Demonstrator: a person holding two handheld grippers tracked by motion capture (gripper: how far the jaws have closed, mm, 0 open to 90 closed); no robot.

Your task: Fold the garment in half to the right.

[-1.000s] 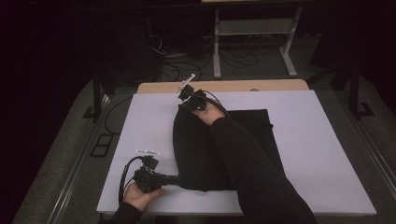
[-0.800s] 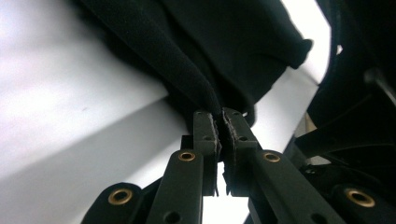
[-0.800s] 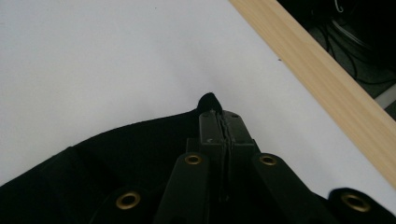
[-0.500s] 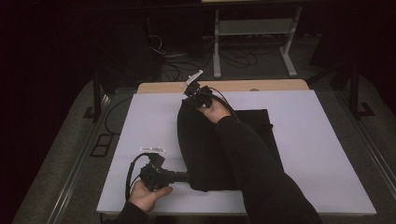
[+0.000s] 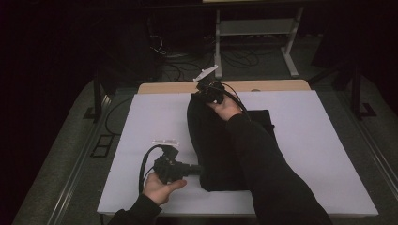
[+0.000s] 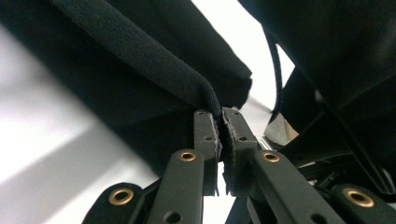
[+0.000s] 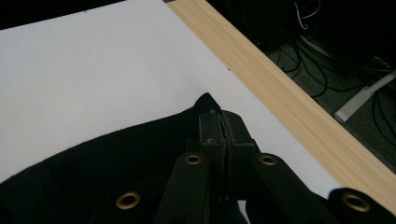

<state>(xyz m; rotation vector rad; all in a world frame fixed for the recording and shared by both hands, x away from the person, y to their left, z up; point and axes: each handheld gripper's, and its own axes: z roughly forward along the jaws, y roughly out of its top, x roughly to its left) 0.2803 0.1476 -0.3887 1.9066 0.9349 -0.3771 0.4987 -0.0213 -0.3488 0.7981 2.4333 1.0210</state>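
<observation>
Left gripper [image 5: 199,169] at near table edge, clamped on hem of black cloth [image 5: 213,145]. Cloth spread lengthwise over white sheet [image 5: 150,122], near corner to far edge. Right gripper [image 5: 201,89] at far end, clamped on cloth corner, beside wooden strip [image 5: 281,85].

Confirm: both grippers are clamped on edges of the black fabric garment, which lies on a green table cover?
Not quite. The cover is white, not green, as the high view shows. The rest holds: left gripper and right gripper are each shut on the black fabric garment.
</observation>
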